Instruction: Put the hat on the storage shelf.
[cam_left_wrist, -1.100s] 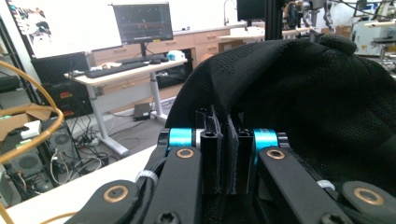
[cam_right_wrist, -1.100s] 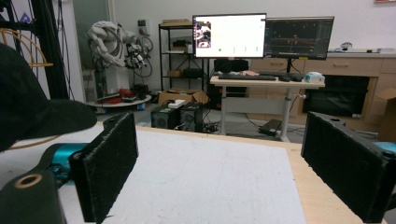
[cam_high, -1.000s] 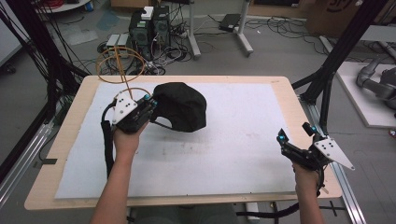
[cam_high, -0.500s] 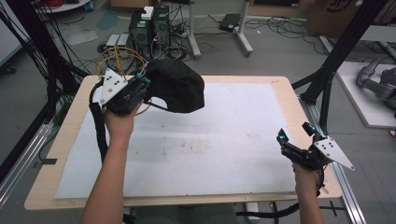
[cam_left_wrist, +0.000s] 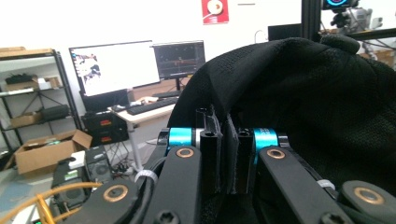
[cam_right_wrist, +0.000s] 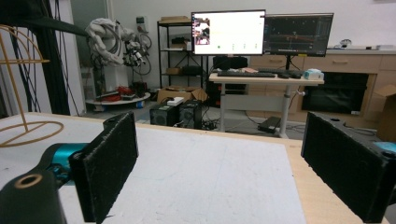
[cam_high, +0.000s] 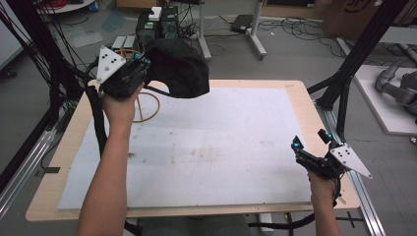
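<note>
Left hand-held gripper clamps black cap, raised above tabletop far-left corner. Right hand-held gripper wide, low near right edge.

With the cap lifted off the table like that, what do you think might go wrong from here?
The left claw pinches just a thin edge of the black cap, so the cap might slip out. The hanging cap is close to the wire stand and may snag it. The right claw is open at the far side, too distant to catch it.

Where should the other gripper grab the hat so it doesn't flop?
Probably the hat's free far edge, opposite the left gripper, coming from the right gripper's side. The left clamps one edge, so the rest sags; pinching the thin fabric rim would spread it.
</note>
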`<state>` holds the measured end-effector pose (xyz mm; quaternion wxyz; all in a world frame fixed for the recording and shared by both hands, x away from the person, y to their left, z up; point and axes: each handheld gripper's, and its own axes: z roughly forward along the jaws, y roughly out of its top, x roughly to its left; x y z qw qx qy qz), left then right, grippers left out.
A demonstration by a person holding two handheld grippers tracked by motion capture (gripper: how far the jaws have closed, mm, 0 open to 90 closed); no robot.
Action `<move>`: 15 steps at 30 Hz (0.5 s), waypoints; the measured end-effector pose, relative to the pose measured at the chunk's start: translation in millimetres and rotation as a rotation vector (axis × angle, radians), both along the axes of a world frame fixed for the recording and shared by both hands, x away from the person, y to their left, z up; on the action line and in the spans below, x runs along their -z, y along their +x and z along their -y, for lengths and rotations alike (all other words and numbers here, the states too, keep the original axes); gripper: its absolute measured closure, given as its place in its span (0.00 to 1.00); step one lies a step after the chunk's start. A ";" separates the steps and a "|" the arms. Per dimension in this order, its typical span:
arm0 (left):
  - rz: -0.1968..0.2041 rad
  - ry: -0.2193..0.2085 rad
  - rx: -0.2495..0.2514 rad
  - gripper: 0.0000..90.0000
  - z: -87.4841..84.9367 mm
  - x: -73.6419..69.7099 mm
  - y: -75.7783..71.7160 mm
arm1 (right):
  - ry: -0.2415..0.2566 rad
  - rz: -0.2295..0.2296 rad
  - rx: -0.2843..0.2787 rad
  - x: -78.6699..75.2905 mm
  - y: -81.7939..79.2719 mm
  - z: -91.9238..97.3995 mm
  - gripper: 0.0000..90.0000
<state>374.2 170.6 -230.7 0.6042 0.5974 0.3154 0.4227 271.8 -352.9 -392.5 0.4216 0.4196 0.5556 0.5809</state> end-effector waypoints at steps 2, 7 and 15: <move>-0.003 0.001 -0.018 0.95 -3.9 -5.6 7.8 | 0.006 -0.003 0.000 0.3 0.1 0.5 0.12; 0.001 -0.018 -0.047 0.95 -12.6 -12.9 16.1 | 0.016 -0.011 0.003 1.3 0.7 1.0 0.12; 0.000 -0.025 -0.115 0.95 -29.9 -28.4 32.8 | 0.017 -0.013 0.014 2.6 1.5 3.8 0.12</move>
